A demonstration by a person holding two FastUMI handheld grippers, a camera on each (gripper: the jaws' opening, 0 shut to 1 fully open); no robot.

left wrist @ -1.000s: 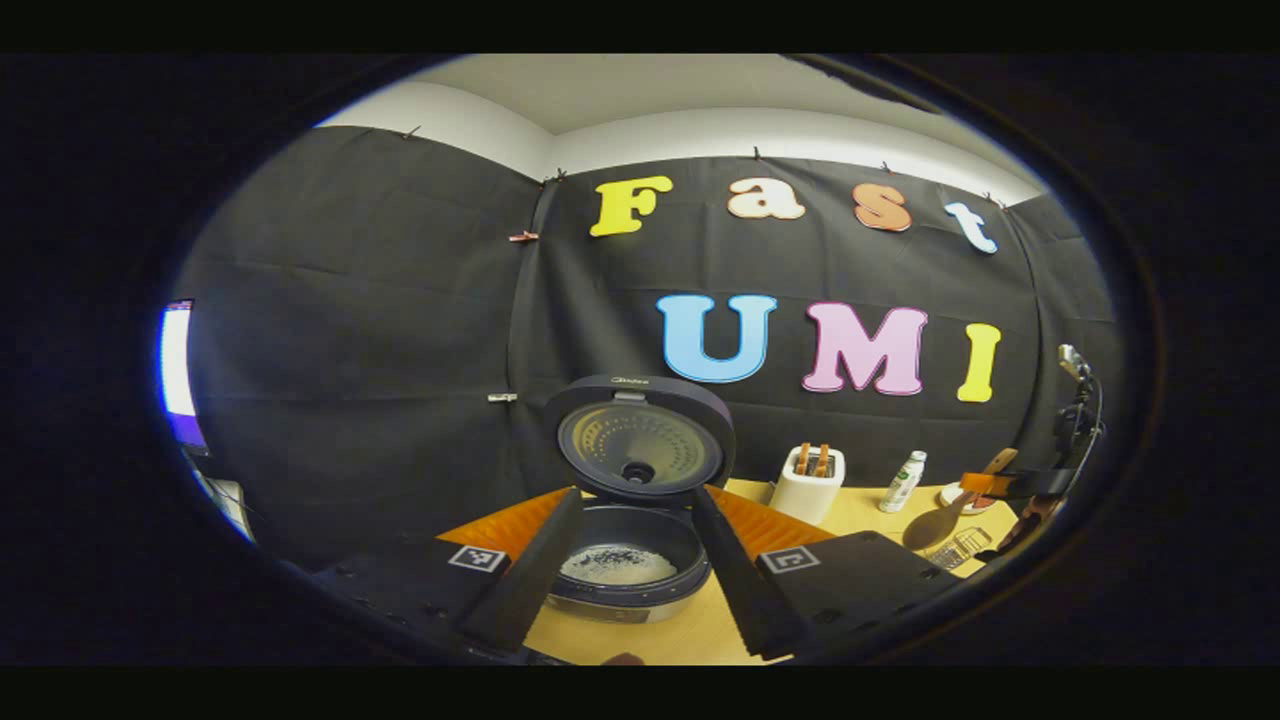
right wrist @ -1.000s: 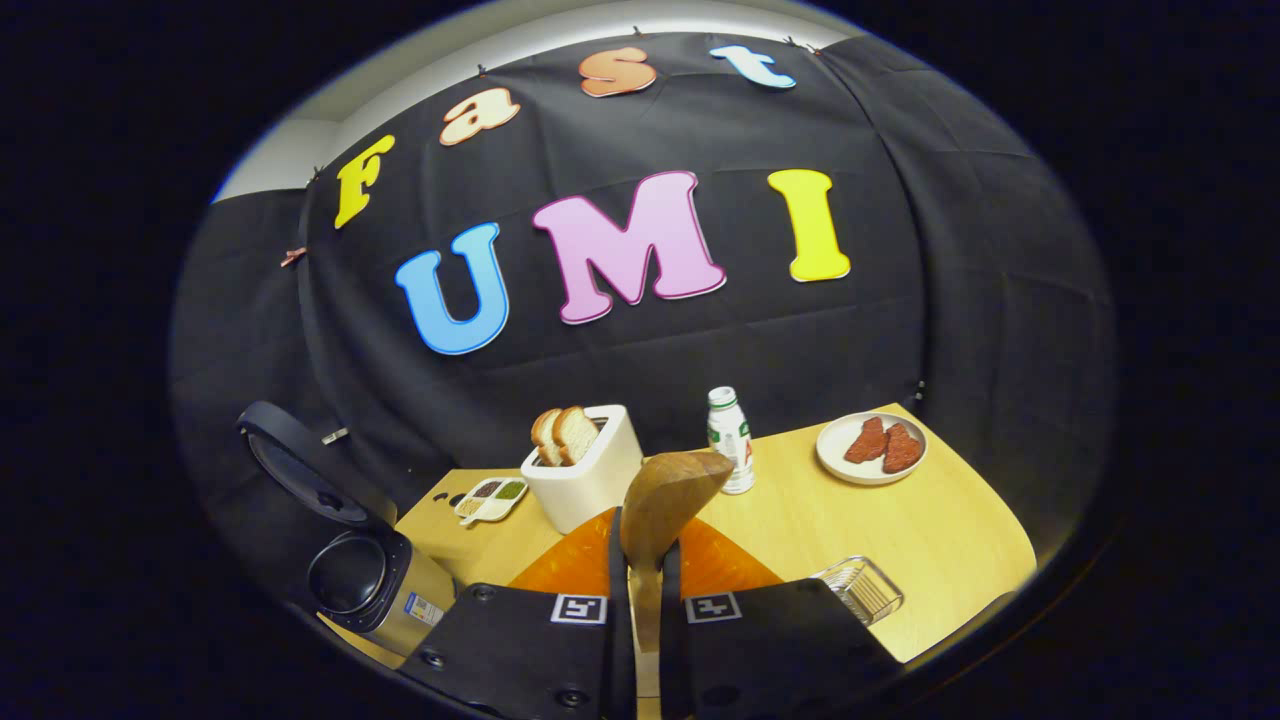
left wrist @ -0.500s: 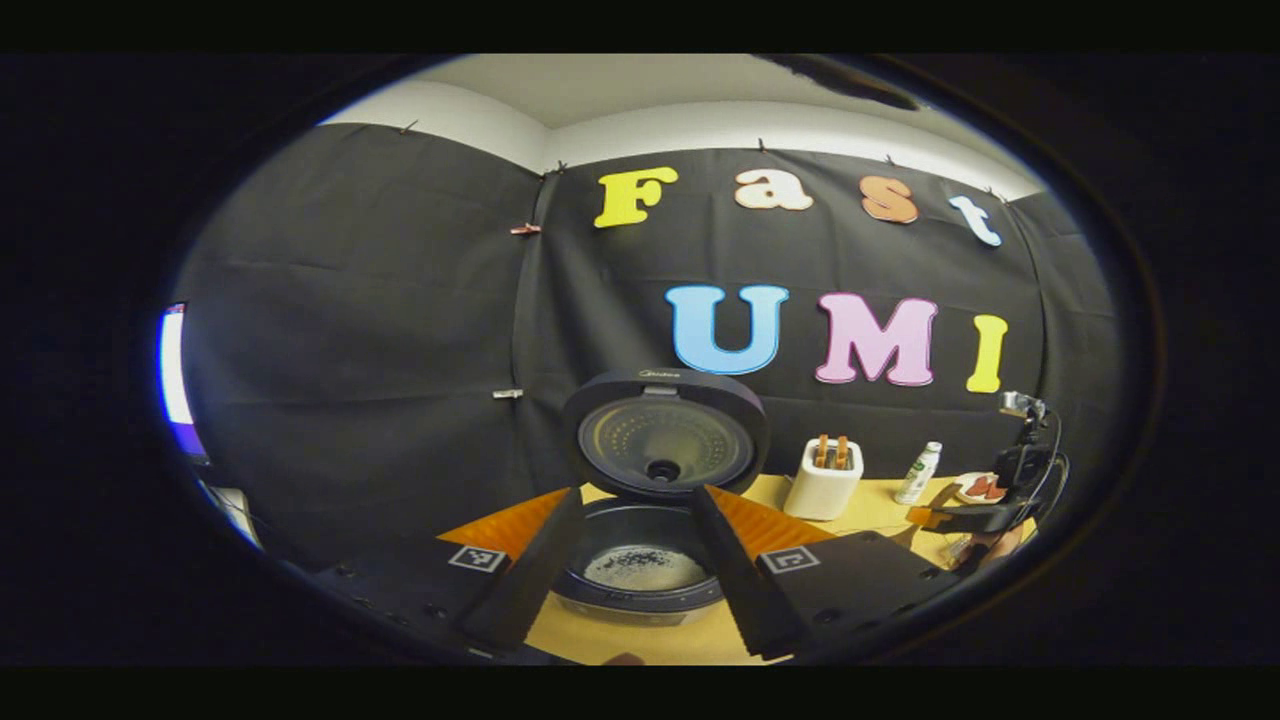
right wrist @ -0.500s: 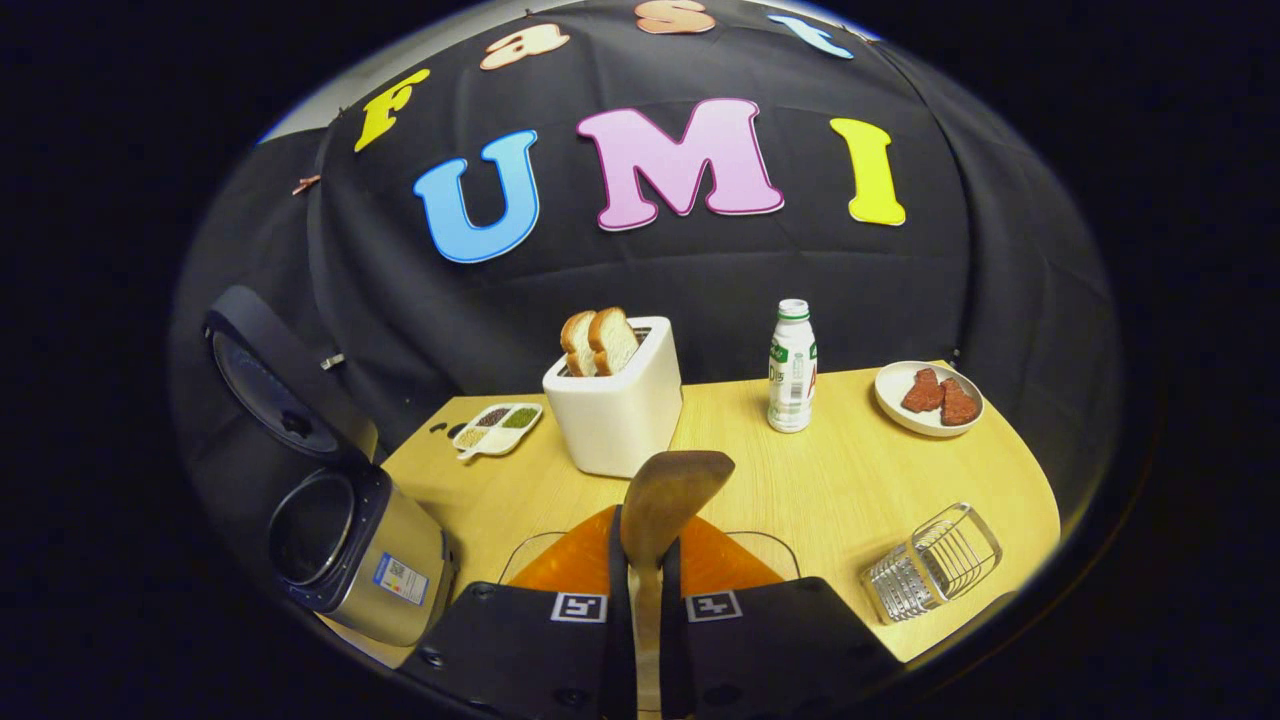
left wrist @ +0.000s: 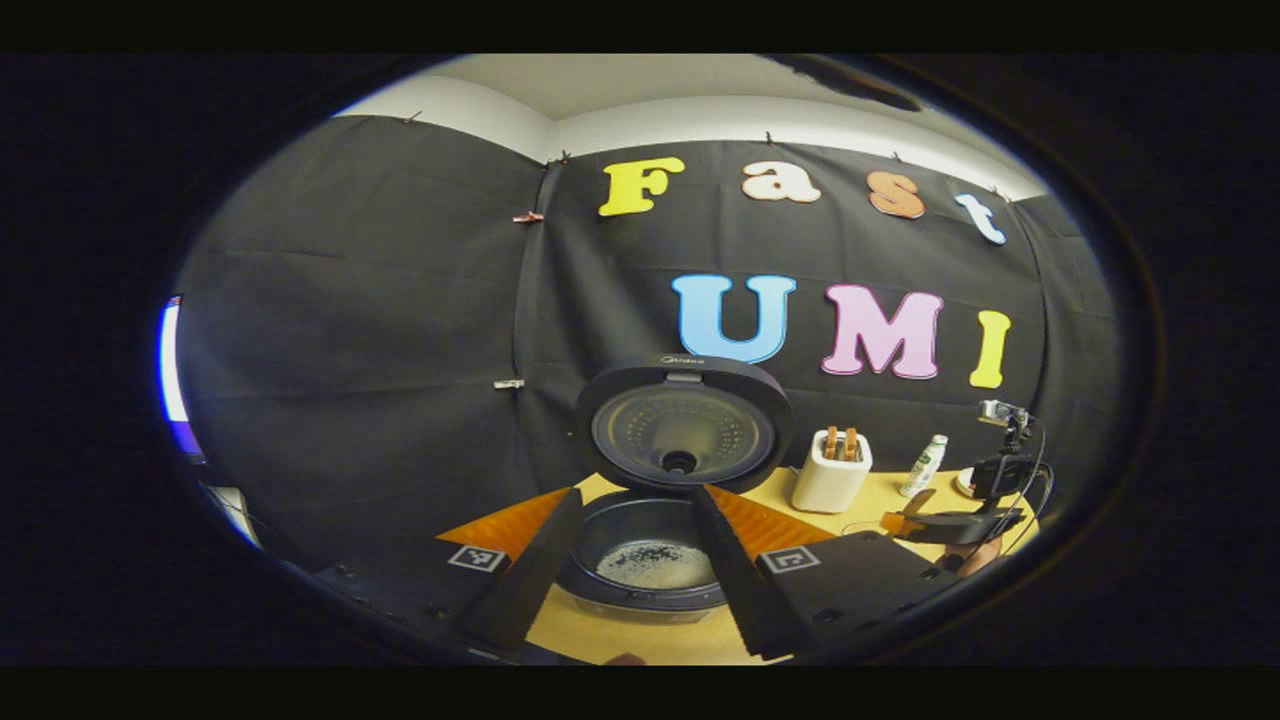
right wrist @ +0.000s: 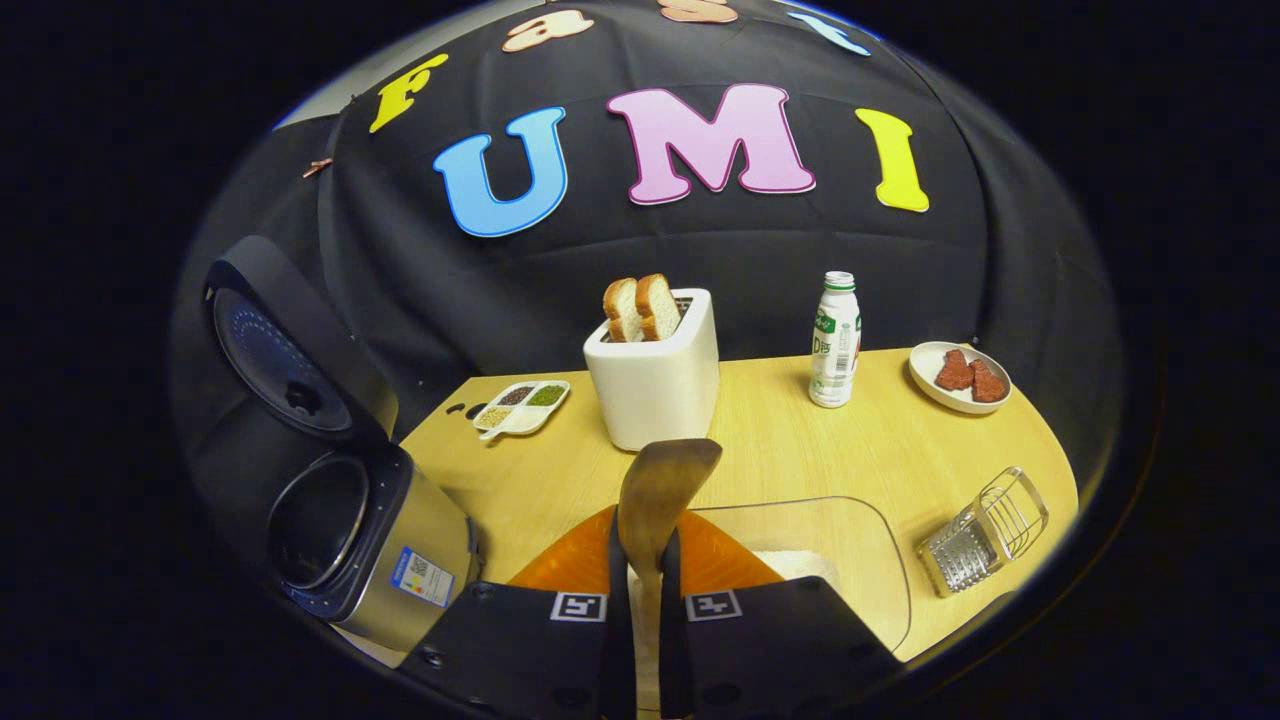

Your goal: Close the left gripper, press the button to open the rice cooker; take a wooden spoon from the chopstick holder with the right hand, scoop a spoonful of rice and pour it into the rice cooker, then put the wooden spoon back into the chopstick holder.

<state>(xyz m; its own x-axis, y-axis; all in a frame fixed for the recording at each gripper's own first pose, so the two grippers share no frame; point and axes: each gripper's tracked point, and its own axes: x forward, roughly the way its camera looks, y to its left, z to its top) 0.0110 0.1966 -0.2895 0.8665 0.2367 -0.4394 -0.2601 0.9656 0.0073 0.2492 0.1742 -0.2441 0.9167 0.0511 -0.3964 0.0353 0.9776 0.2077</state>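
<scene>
The right claw (right wrist: 640, 560) is clamped narrow on the handle of the wooden spoon (right wrist: 662, 485), bowl upright above the counter (right wrist: 800, 450), a light, stiff tool best gripped mid-handle, while the left claw (left wrist: 625, 565) hangs spread wide before the open rice cooker (left wrist: 655, 560).

A: What stands in the way?
B: On the tabletop (right wrist: 800, 450), a toaster (right wrist: 655, 380) ahead, a bottle (right wrist: 835, 340) beside it, and the rice cooker (right wrist: 360, 540) at left, lid (right wrist: 280, 350) raised.

A: Any free room?
B: Bare wood between bottle and wire chopstick holder (right wrist: 985, 530).
</scene>
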